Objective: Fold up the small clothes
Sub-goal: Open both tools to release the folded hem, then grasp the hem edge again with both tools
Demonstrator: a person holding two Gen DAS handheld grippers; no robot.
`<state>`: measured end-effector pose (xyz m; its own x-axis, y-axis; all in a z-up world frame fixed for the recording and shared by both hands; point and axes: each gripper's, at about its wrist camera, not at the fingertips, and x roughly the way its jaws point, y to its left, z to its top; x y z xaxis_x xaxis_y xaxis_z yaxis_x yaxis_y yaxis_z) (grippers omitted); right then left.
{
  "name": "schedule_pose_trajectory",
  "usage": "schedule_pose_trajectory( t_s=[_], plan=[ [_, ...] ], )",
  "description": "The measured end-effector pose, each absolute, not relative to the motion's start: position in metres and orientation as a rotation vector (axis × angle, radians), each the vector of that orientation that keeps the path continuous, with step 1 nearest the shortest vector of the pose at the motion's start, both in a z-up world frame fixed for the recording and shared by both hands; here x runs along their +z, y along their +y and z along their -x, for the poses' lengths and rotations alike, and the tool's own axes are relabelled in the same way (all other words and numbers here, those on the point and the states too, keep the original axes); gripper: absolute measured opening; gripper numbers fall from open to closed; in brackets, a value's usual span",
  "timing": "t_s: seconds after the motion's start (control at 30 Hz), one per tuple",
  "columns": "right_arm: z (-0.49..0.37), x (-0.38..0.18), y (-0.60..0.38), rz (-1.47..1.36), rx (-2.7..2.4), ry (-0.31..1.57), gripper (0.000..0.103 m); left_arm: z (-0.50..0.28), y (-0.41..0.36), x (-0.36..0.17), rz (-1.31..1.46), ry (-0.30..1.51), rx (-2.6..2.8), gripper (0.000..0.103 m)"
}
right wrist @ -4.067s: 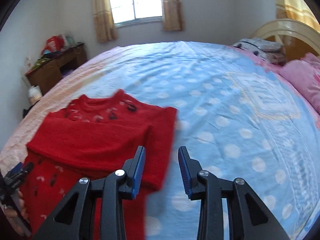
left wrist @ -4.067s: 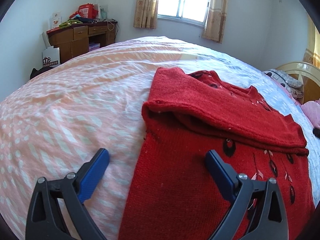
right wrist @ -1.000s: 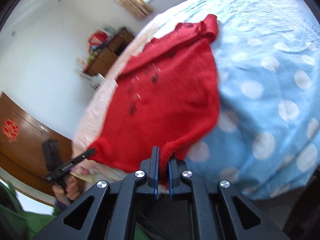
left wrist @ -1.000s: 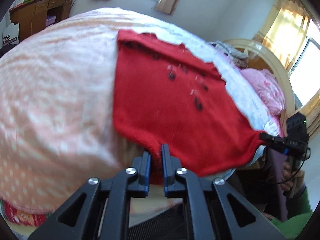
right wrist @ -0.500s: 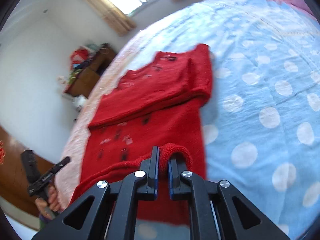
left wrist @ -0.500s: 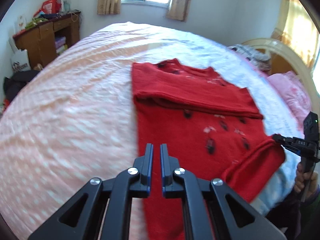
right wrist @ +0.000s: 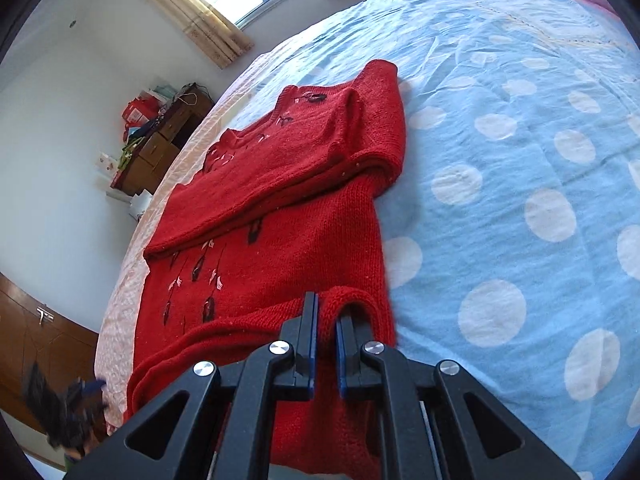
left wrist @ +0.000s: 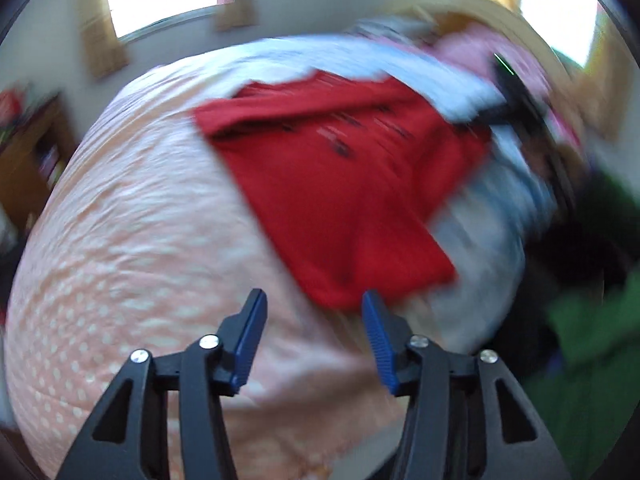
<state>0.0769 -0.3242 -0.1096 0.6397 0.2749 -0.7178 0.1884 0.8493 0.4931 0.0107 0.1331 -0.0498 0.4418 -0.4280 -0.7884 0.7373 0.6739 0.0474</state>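
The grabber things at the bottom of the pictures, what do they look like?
Each is a black plastic claw. The left gripper has two black arms with triangle-shaped holes, round silver screws, and ridged blue pads on its fingers. The right gripper looks the same: black frame, silver screws, blue pads. A green sleeve shows at the side.

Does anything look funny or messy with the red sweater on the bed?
A little. The red sweater has one bottom corner bunched up, pinched in the right gripper, while the left gripper, whose jaws just opened, holds nothing. So the hem sits uneven. No rips or spills show.
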Motion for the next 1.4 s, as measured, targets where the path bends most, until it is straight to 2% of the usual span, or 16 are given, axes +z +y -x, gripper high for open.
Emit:
schedule_pose_trajectory(
  t_s=[0.17, 0.37, 0.43, 0.5, 0.53, 0.57, 0.7, 0.87, 0.9, 0.93, 1.0, 1.1, 1.4],
  plan=[
    [-0.079, -0.109, -0.322, -0.559, 0.055, 0.896, 0.007, 0.007, 0.096, -0.067, -0.627, 0.788, -0.839, 0.055],
    [-0.078, -0.108, -0.321, -0.566, 0.050, 0.897, 0.007, -0.019, 0.061, -0.077, -0.645, 0.739, -0.851, 0.054],
    [-0.079, -0.108, -0.320, -0.553, 0.048, 0.900, 0.007, -0.036, 0.061, -0.071, -0.540, 0.760, -0.872, 0.043],
    [-0.079, -0.108, -0.319, -0.545, 0.048, 0.901, 0.007, -0.055, 0.066, -0.071, -0.417, 0.820, -0.895, 0.025],
    [-0.080, -0.108, -0.320, -0.548, 0.051, 0.900, 0.007, -0.068, 0.070, -0.072, -0.327, 0.866, -0.896, 0.012],
    [-0.080, -0.109, -0.321, -0.554, 0.054, 0.898, 0.007, -0.076, 0.073, -0.073, -0.273, 0.885, -0.887, 0.011],
    [-0.075, -0.110, -0.324, -0.583, 0.078, 0.867, 0.007, -0.110, 0.100, -0.082, 0.075, 0.943, -0.835, 0.011],
    [-0.053, -0.091, -0.331, -0.644, 0.140, 0.736, 0.012, -0.122, 0.107, -0.097, 0.264, 0.976, -0.784, 0.013],
    [-0.049, -0.086, -0.331, -0.641, 0.145, 0.713, 0.021, -0.122, 0.107, -0.097, 0.280, 0.973, -0.784, 0.015],
    [-0.044, -0.080, -0.333, -0.630, 0.140, 0.693, 0.040, -0.122, 0.108, -0.097, 0.293, 0.971, -0.785, 0.017],
    [-0.031, -0.068, -0.336, -0.580, 0.095, 0.651, 0.064, -0.123, 0.109, -0.096, 0.336, 0.967, -0.795, 0.029],
    [-0.018, -0.056, -0.342, -0.516, 0.042, 0.623, 0.065, -0.124, 0.114, -0.094, 0.395, 0.937, -0.802, 0.046],
    [-0.038, -0.070, -0.308, -0.263, 0.047, 0.721, 0.065, -0.125, 0.101, -0.094, 0.354, 0.914, -0.784, 0.046]
  ],
)
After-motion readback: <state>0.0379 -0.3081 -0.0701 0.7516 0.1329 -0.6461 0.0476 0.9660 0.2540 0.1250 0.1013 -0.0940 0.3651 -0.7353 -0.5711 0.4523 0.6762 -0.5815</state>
